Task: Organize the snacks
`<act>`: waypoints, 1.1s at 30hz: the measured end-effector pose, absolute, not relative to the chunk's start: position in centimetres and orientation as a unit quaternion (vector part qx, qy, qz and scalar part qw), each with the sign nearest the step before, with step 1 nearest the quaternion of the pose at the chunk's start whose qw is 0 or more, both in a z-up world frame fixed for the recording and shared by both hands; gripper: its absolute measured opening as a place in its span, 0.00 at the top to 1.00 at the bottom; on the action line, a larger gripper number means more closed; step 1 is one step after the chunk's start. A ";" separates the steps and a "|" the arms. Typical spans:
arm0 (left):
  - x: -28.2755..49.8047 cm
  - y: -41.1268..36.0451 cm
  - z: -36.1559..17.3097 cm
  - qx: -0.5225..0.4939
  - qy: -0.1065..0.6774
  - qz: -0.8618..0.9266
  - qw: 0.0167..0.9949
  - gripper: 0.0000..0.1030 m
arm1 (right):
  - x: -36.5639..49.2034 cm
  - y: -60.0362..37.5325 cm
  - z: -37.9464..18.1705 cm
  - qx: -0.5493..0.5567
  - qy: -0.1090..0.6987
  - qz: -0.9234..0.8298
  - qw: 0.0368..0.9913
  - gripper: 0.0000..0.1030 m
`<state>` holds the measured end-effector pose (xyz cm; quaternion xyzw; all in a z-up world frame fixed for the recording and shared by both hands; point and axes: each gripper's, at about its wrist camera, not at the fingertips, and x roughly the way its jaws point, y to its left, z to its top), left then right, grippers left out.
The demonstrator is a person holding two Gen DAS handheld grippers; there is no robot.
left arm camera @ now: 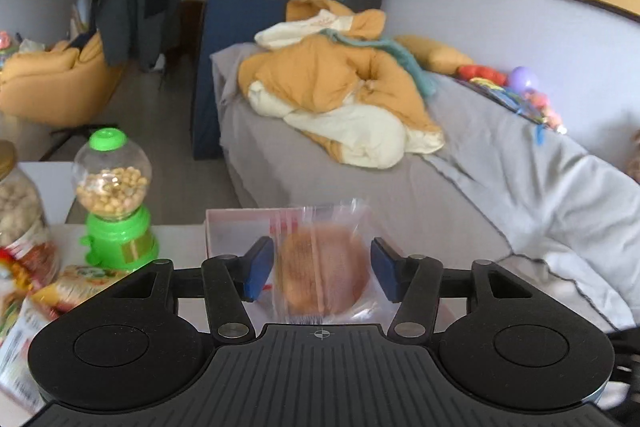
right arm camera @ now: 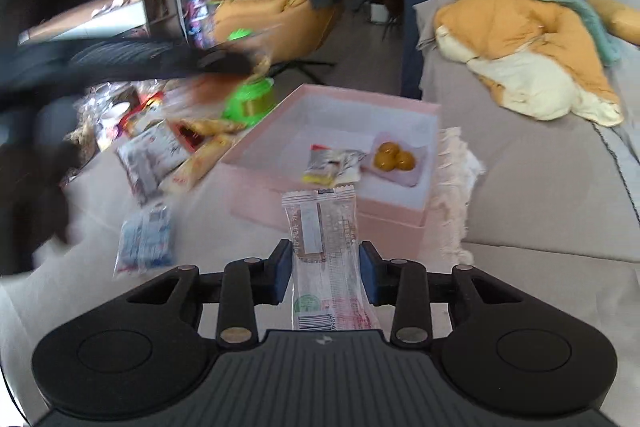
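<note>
My left gripper [left arm camera: 322, 269] holds a round brown cake in a clear wrapper [left arm camera: 324, 267] between its blue pads, lifted above the table just before the pink box [left arm camera: 236, 227]. My right gripper [right arm camera: 325, 273] is shut on a long clear snack packet [right arm camera: 324, 255] with a barcode end, held in front of the pink box [right arm camera: 400, 223]. Inside the box lie a grey-yellow sachet [right arm camera: 330, 167] and a pack of three yellow balls [right arm camera: 394, 158]. The left gripper shows as a dark blur [right arm camera: 120, 63] at the upper left of the right wrist view.
A green candy dispenser [left arm camera: 114, 199] and a jar [left arm camera: 16, 211] stand left of the box. Several loose snack packets [right arm camera: 160, 155] lie on the table to the left. A grey sofa [left arm camera: 360, 163] with an orange blanket lies behind.
</note>
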<state>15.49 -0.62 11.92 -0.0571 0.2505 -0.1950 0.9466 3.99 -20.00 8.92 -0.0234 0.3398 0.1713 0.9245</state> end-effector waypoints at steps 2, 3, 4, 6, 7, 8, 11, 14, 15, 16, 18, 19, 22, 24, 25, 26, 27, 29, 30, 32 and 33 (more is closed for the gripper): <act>15.4 0.4 12.0 -0.088 0.228 -0.202 0.948 0.43 | 3.9 -20.6 9.1 -0.015 0.338 0.163 0.927 0.66; 15.1 1.2 12.1 -0.100 0.220 -0.205 0.949 0.43 | 4.0 -20.9 9.2 -0.013 0.335 0.162 0.928 0.66; 14.6 2.2 12.2 -0.099 0.216 -0.199 0.951 0.43 | 4.2 -21.2 9.4 -0.011 0.332 0.161 0.929 0.66; 13.8 3.7 12.2 -0.074 0.212 -0.167 0.960 0.43 | 5.0 -21.3 10.3 -0.012 0.322 0.156 0.934 0.66; 13.6 4.6 12.1 -0.065 0.211 -0.151 0.964 0.43 | 5.7 -21.2 10.8 -0.010 0.317 0.153 0.936 0.66; 13.2 5.7 12.0 -0.059 0.215 -0.133 0.966 0.43 | 6.6 -21.1 11.6 -0.003 0.310 0.152 0.939 0.66; 13.1 9.1 11.2 -0.059 0.244 -0.089 0.964 0.43 | 11.4 -20.3 14.5 0.038 0.305 0.161 0.938 0.64; 12.0 12.9 10.4 -0.075 0.245 -0.039 0.966 0.43 | 17.4 -18.7 16.0 0.057 0.328 0.137 0.933 0.47; 11.6 14.0 10.0 -0.080 0.245 -0.030 0.966 0.43 | 18.7 -18.3 16.0 0.060 0.335 0.130 0.931 0.46; 11.1 14.9 9.5 -0.083 0.247 -0.026 0.965 0.43 | 19.4 -17.6 15.8 0.058 0.340 0.126 0.930 0.46; 10.2 16.0 8.1 -0.082 0.251 -0.028 0.964 0.43 | 20.0 -16.1 15.2 0.040 0.348 0.130 0.927 0.46; 9.7 16.3 7.4 -0.084 0.248 -0.028 0.965 0.43 | 20.0 -15.2 14.8 0.031 0.352 0.137 0.925 0.46; 7.7 17.3 5.3 -0.111 0.206 -0.013 0.972 0.43 | 19.9 -11.9 13.1 0.025 0.378 0.166 0.911 0.46; 7.2 17.8 3.8 -0.129 0.187 -0.006 0.974 0.43 | 20.3 -9.3 11.9 0.021 0.400 0.187 0.897 0.46; 6.9 18.2 3.2 -0.137 0.184 -0.004 0.973 0.43 | 20.6 -7.8 11.5 0.017 0.410 0.195 0.891 0.46; 7.0 18.5 2.6 -0.149 0.190 -0.007 0.970 0.43 | 20.9 -6.1 11.1 0.011 0.418 0.202 0.885 0.46; 7.3 18.9 2.2 -0.159 0.204 -0.018 0.966 0.43 | 21.3 -4.4 10.7 0.005 0.426 0.208 0.880 0.46; 7.4 19.5 1.9 -0.170 0.211 -0.025 0.962 0.43 | 22.2 -1.6 9.9 0.002 0.443 0.211 0.871 0.46; 7.2 19.8 1.9 -0.172 0.209 -0.023 0.962 0.43 | 22.5 -0.7 9.4 0.007 0.453 0.210 0.866 0.46; 7.0 20.5 2.1 -0.184 0.201 -0.024 0.962 0.43 | 23.7 1.3 7.9 0.016 0.472 0.209 0.856 0.46; 6.6 20.7 2.2 -0.189 0.198 -0.023 0.961 0.43 | 24.1 2.6 7.0 0.008 0.477 0.204 0.855 0.46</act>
